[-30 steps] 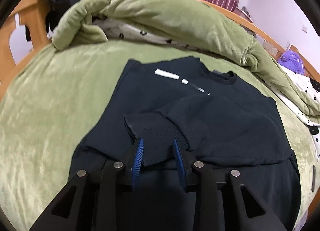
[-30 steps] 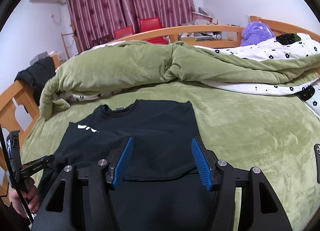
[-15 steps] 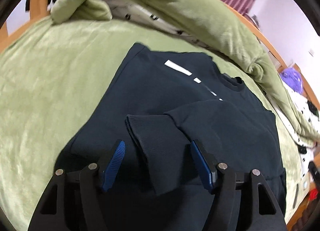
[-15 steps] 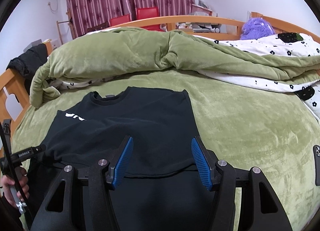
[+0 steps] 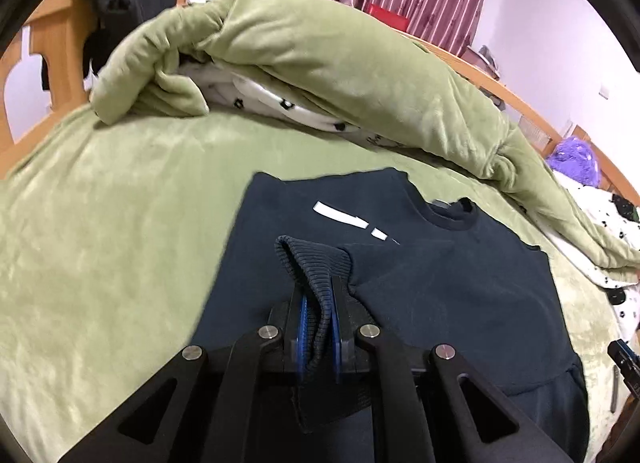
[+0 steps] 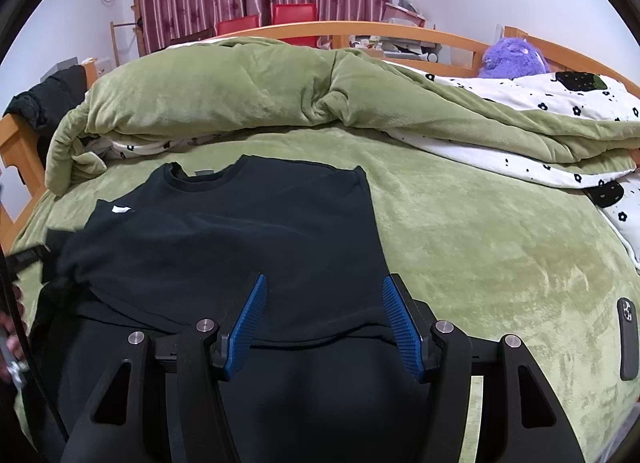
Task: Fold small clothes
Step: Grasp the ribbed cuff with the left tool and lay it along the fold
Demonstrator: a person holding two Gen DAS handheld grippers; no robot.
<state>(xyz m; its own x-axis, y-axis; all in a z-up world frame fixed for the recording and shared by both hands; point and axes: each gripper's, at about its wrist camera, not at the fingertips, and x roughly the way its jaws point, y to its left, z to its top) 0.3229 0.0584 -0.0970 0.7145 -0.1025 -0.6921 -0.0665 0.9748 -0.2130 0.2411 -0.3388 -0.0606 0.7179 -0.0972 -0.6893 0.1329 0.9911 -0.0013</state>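
A dark navy sweatshirt (image 5: 460, 295) lies flat on the green bed cover, collar toward the far side; it also shows in the right wrist view (image 6: 240, 247). One sleeve is folded across its chest. My left gripper (image 5: 318, 303) is shut on that sleeve's ribbed cuff (image 5: 316, 263) and holds it lifted a little above the chest. My right gripper (image 6: 324, 303) is open and empty, hovering over the sweatshirt's lower part, near its right side.
A rolled green duvet (image 6: 248, 91) with white flowered lining lies across the far side of the bed. A wooden bed frame (image 5: 48, 43) stands at the left. A phone (image 6: 628, 339) lies on the cover at the right. A purple plush toy (image 6: 512, 59) sits far right.
My left gripper was open around the cuff half a second ago; it has now closed on it and lifted it. My right gripper has stayed open above the sweatshirt.
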